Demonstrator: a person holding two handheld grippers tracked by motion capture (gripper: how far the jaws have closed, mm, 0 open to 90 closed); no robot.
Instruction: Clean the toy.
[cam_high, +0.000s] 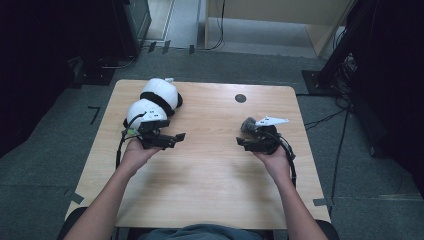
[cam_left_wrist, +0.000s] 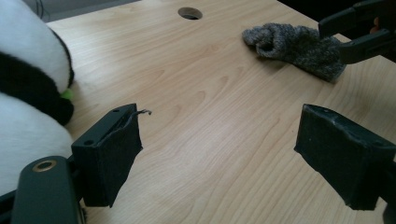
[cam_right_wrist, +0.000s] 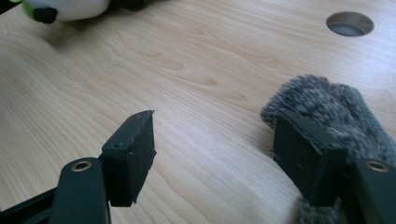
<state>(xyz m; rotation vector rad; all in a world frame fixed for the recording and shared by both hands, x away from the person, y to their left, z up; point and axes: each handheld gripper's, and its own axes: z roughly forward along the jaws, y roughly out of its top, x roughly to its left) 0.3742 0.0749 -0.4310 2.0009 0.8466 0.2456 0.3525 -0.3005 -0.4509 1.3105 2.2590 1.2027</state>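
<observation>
High view has a person sitting at a light wooden table (cam_high: 210, 170), forearms coming in from the bottom, one gripper in each hand. So the left gripper (cam_high: 179, 137) sits near the left side of the table, right next to a big black and white plush toy (cam_high: 155, 102) that looks like a panda, lying toward the far left corner. Over in the left gripper view its jaws are spread wide with bare wood between them and nothing held, and the plush (cam_left_wrist: 28, 88) bulges in at the left edge, just beside the left jaw. The right gripper (cam_high: 241, 142) is on the right half of the table, with a grey fuzzy sock (cam_high: 248, 123) lying just beyond it. In the right gripper view the jaws are wide open too, and the sock (cam_right_wrist: 327, 107) lies flat on the wood right behind the right-hand jaw, which covers part of it; can't tell whether that jaw actually touches it, but nothing's pinched between the two. Same sock (cam_left_wrist: 299, 44) shows up in the left gripper view, with the other gripper's jaws right at its far end. A round cable hole (cam_high: 240, 98) sits in the tabletop near the far edge, a bit beyond the sock.
</observation>
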